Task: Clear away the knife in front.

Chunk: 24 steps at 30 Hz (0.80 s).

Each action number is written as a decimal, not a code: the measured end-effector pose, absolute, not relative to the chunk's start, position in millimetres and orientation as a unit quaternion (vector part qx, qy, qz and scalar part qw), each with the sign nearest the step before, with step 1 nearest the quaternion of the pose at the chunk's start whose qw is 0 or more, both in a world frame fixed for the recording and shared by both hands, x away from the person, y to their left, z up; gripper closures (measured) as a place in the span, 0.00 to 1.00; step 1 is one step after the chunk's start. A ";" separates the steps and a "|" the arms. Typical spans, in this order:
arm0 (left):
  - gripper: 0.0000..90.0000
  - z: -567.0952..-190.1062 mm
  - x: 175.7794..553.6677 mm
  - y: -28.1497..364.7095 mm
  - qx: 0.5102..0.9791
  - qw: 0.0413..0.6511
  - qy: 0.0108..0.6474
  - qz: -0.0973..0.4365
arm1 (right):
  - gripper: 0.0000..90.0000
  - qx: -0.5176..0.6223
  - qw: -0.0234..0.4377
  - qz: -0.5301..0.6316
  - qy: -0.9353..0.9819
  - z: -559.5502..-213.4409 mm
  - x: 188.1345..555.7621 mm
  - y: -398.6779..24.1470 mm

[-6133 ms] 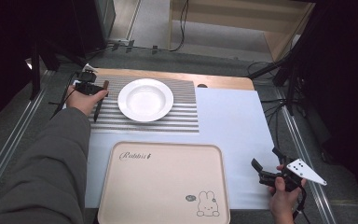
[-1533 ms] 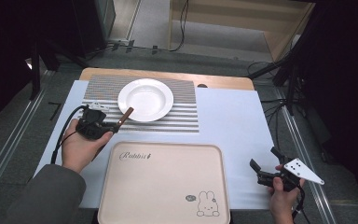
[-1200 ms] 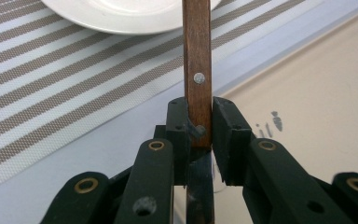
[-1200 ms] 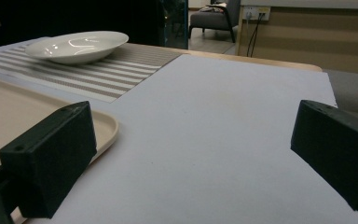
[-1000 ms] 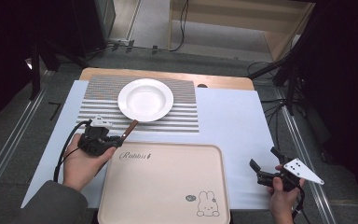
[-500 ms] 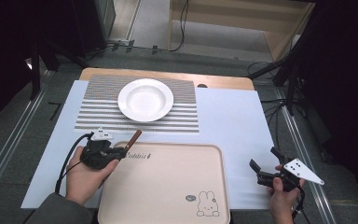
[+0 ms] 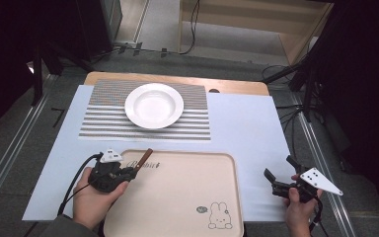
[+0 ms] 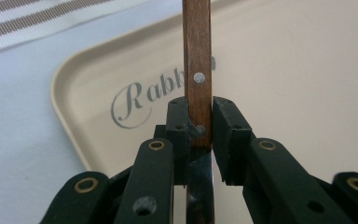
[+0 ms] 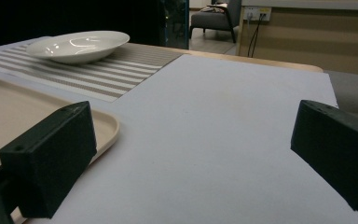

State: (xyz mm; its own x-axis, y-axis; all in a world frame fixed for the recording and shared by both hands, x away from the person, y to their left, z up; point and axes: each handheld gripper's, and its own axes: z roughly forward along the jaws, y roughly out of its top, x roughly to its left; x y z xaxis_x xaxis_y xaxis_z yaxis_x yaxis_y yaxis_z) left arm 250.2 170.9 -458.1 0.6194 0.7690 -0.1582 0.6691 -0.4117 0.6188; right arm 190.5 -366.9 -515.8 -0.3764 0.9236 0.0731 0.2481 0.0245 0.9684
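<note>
My left gripper [image 7: 128, 173] is shut on a utensil with a brown wooden handle [image 7: 143, 159], low over the far left corner of a beige tray [image 7: 177, 197]. In the left gripper view the riveted wooden handle [image 8: 196, 56] stands straight out between the pads of the left gripper [image 8: 199, 116], above the tray [image 8: 284, 70] and its "Rabbit" lettering. A dark shiny part of the utensil runs back under the jaws. My right gripper [image 7: 280, 168] stands open at the table's near right, and nothing lies between the pads of the right gripper [image 9: 191, 154].
A white plate [image 7: 154, 105] sits on a striped placemat [image 7: 103, 123] at the back of the pale blue table cover. From the right gripper view the plate [image 9: 77, 45] and the tray's rim [image 9: 107, 128] lie to the left. Cables and metal rails flank the table.
My left hand has carried the wooden-handled utensil from the placemat's front edge toward me and down, to the tray's far left corner. The right gripper has stayed still.
</note>
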 end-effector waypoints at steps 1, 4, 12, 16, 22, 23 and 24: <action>0.87 -460.5 249.3 171.6 0.836 0.332 0.431 0.075 | 0.00 0.457 0.320 0.527 0.640 -515.8 190.6 -366.9; 0.87 -465.4 247.0 172.9 0.833 0.333 0.436 0.068 | 0.00 0.457 0.320 0.527 0.641 -515.8 190.5 -366.9; 0.86 -475.0 243.5 173.6 0.824 0.344 0.447 0.052 | 0.00 0.456 0.321 0.527 0.642 -515.8 191.0 -366.7; 0.86 -479.7 242.4 168.2 0.827 0.340 0.444 0.053 | 0.00 0.457 0.321 0.525 0.642 -515.7 190.9 -366.3; 0.86 -485.4 241.8 169.1 0.825 0.335 0.452 0.062 | 0.00 0.457 0.321 0.525 0.642 -515.7 190.7 -366.3; 0.86 -486.1 241.4 169.4 0.825 0.332 0.453 0.064 | 0.00 0.457 0.321 0.525 0.642 -515.7 190.8 -366.3; 0.86 -487.0 241.2 169.6 0.825 0.331 0.453 0.067 | 0.00 0.457 0.321 0.525 0.642 -515.7 190.7 -366.2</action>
